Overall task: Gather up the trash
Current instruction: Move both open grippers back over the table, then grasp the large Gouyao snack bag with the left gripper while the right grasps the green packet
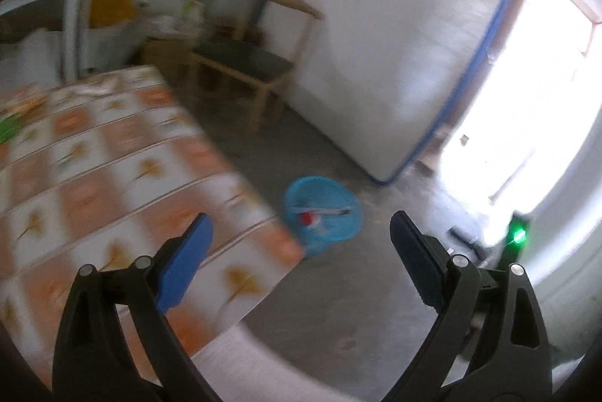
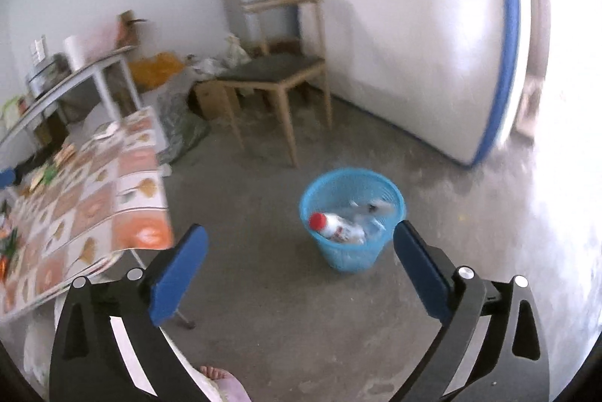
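A blue mesh waste basket stands on the concrete floor; it holds a white bottle with a red cap and clear plastic scraps. It also shows in the left wrist view, just past the table corner. My right gripper is open and empty, above the floor short of the basket. My left gripper is open and empty, over the edge of the table with the orange-and-white patterned cloth. Small litter lies at the table's far left, blurred.
A wooden chair stands beyond the basket. A white mattress with blue trim leans on the wall to the right. Bags and boxes crowd the back corner. A grey shelf table is at left. A bare foot is below.
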Motion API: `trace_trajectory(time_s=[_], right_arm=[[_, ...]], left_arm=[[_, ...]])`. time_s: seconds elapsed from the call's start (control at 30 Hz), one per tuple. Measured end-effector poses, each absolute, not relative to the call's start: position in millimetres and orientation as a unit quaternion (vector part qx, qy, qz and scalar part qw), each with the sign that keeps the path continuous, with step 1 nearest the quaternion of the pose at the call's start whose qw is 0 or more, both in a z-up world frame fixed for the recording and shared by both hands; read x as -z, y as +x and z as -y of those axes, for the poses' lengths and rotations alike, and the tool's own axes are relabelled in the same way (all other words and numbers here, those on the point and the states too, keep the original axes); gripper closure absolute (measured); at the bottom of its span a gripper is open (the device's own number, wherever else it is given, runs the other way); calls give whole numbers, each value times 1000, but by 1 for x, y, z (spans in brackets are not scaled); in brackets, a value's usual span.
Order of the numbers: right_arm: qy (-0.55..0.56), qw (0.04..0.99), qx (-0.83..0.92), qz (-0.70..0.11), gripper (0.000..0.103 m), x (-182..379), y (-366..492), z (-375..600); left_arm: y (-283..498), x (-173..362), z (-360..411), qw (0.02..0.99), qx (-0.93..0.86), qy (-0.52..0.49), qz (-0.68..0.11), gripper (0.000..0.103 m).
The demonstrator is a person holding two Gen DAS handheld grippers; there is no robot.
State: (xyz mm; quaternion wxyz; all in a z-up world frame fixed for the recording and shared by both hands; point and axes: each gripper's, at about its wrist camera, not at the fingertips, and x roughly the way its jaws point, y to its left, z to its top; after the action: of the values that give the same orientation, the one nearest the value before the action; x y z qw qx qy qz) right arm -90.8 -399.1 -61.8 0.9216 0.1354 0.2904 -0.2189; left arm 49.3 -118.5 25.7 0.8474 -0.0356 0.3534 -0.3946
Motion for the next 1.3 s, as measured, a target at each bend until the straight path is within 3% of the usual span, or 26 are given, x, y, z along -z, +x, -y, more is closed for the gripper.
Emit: trace_trajectory(time_s=[0.4, 0.63, 0.87, 1.13, 1.27, 1.3], right_arm=[[152, 931, -72, -325, 7, 18, -2, 260], [230, 857, -249, -388, 7, 20, 58, 168], [282, 756, -345, -478, 8, 56, 105, 80], [255, 706, -359, -555, 20, 89, 165, -9], [230, 693, -356, -583, 32, 103, 180, -41], [225, 692, -356, -586, 38, 104, 182, -46]], left_arm=[[-14, 0, -84, 935, 173, -64, -303, 12], [-24, -16, -182, 958, 70, -138, -240, 12], [4, -7, -275, 940, -9, -232, -248, 12], [87, 22, -332, 909, -40, -287, -299, 12], [114, 35, -328, 904, -50, -268, -330, 39], [120, 40, -326, 900, -46, -270, -340, 48]])
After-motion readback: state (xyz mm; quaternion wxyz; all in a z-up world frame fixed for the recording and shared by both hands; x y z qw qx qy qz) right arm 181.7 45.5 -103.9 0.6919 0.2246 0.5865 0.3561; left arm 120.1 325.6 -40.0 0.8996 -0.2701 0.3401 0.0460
